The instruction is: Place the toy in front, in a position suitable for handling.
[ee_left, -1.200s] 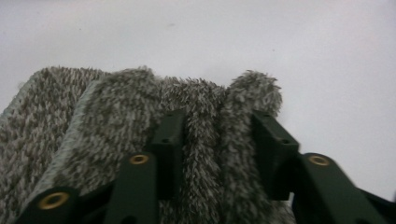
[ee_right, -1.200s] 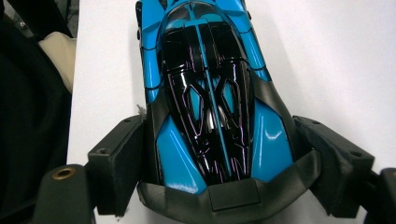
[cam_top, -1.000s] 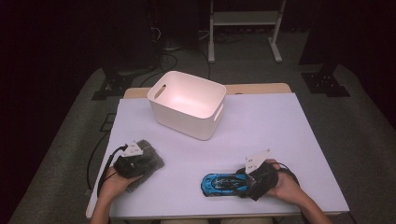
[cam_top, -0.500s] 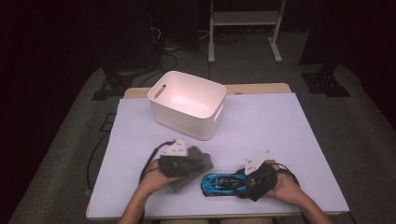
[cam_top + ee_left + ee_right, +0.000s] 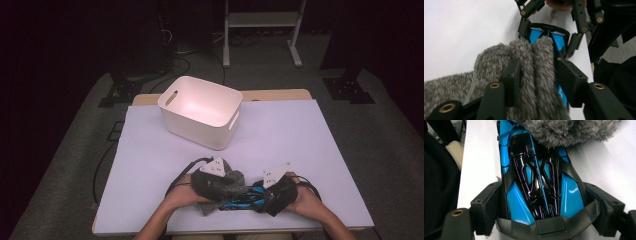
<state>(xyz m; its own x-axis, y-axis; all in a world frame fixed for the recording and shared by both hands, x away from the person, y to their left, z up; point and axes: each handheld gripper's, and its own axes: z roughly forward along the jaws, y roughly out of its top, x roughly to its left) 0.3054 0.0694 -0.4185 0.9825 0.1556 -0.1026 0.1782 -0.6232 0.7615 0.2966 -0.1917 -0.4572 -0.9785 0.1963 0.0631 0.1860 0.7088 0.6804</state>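
**Both grippers meet over the blue toy car**

Your left gripper (image 5: 227, 182) sits, in the high view, at the near edge of the table (image 5: 320, 130), carrying a grey fuzzy cloth (image 5: 220, 192) that lies over the front of the blue toy car (image 5: 245, 200). Your right gripper (image 5: 270, 197) is at the car's other end, close against it. Behind both, well apart from them, a white bin (image 5: 200, 112) stands upright toward the far side of the table. Your forearms come in from the bottom edge.

From the left gripper view, the jaws have just been opening, and the cloth (image 5: 534, 72) sits bunched between them; the left pad touches the folds, while you cannot tell from this angle whether the right pad still presses. Beyond the cloth, the car (image 5: 559, 41) shows blue, framed by the other gripper's black jaws.

From the right gripper view, your jaws are pinching the car (image 5: 536, 185) by its two sides at the near end, pads flat against the blue body. The car lies lengthwise away from the camera on the white tabletop, and the cloth (image 5: 566, 130) covers its far end.
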